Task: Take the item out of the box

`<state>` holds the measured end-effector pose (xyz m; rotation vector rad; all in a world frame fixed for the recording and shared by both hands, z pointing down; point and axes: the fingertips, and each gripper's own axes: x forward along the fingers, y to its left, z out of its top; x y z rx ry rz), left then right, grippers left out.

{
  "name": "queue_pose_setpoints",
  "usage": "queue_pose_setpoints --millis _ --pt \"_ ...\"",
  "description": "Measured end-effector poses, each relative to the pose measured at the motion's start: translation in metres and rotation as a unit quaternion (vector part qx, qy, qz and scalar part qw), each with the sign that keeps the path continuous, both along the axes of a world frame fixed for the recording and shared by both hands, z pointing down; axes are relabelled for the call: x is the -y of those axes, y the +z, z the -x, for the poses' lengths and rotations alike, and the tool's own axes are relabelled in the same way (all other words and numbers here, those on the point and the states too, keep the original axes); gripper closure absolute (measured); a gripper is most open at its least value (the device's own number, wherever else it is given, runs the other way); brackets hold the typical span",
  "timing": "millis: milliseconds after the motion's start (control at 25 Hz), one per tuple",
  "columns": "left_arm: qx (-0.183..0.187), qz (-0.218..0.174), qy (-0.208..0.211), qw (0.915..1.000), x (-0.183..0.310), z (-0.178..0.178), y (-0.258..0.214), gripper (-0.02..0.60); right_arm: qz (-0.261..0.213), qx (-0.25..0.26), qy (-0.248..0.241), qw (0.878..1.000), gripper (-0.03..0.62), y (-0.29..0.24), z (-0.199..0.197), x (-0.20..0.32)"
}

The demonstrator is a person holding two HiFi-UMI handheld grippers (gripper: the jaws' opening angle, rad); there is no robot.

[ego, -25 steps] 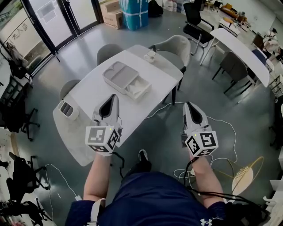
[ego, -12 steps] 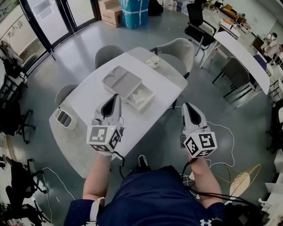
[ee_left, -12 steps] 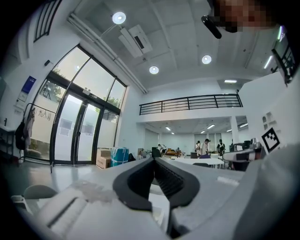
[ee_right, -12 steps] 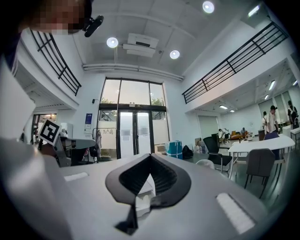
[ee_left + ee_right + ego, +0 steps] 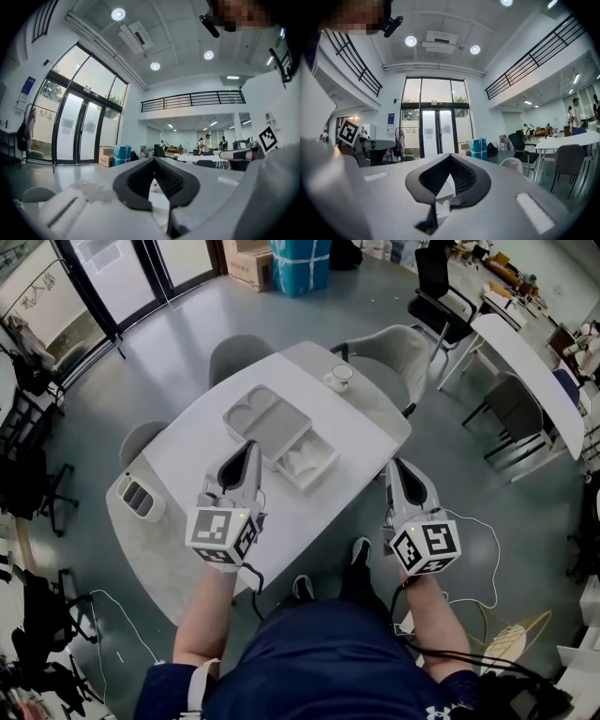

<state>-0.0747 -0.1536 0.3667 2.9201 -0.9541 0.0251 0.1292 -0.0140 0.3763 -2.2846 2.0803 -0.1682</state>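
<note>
A grey box lies open on the white table in the head view. Its lid rests flat beside the open tray. Inside the tray is a white crumpled item. My left gripper hovers over the table, its tip just short of the lid's near edge, jaws shut on nothing. My right gripper hangs off the table's right edge, also shut and empty. In the left gripper view the jaws meet at the tip. The right gripper looks the same in its own view.
A white cup on a saucer stands at the table's far corner. A small white holder with two slots sits at the left edge. Grey chairs ring the table. Cables trail on the floor at my right.
The person has stepped closer to the table. Both grippers have moved forward, the left tip now near the box lid. Both stay shut.
</note>
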Motion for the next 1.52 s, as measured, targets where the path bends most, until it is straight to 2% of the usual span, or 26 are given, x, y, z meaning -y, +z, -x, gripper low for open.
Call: queue_pose_setpoints --millis 200,440,560,840,920,1040,1160,1280,1360,1520 --pt "0.014 -0.003 -0.031 0.9994 0.012 -0.020 0.003 0.578 -0.008 0.009 -0.038 0.999 0.592 0.000 -0.027 0.032" --pt "0.036 0.010 -0.075 0.9965 0.040 -0.070 0.000 0.578 -0.011 0.019 -0.075 0.997 0.592 -0.016 -0.097 0.084" --pt "0.046 0.016 -0.106 0.9931 0.056 -0.082 0.000 0.578 -0.006 0.031 -0.103 0.994 0.592 -0.014 -0.118 0.116" --pt "0.085 0.022 -0.161 0.9831 0.071 -0.087 0.021 0.578 0.006 0.049 -0.175 0.983 0.592 0.004 -0.122 0.168" --pt "0.106 0.023 -0.166 0.9801 0.075 -0.091 0.037 0.578 0.012 0.051 -0.197 0.979 0.592 0.014 -0.120 0.181" --pt "0.158 0.028 -0.162 0.9736 0.078 -0.098 0.068 0.578 0.024 0.055 -0.229 0.972 0.592 0.028 -0.113 0.197" --pt "0.215 0.041 -0.138 0.9659 0.077 -0.103 0.105 0.578 0.039 0.057 -0.254 0.965 0.592 0.041 -0.095 0.210" --pt "0.272 0.073 -0.097 0.9546 0.075 -0.107 0.158 0.578 0.054 0.061 -0.268 0.960 0.592 0.057 -0.074 0.221" --pt "0.316 0.095 -0.063 0.9418 0.073 -0.112 0.196 0.573 0.065 0.066 -0.271 0.958 0.592 0.067 -0.064 0.226" --pt "0.403 0.132 0.011 0.9057 0.067 -0.120 0.267 0.537 0.087 0.069 -0.270 0.957 0.592 0.086 -0.056 0.224"
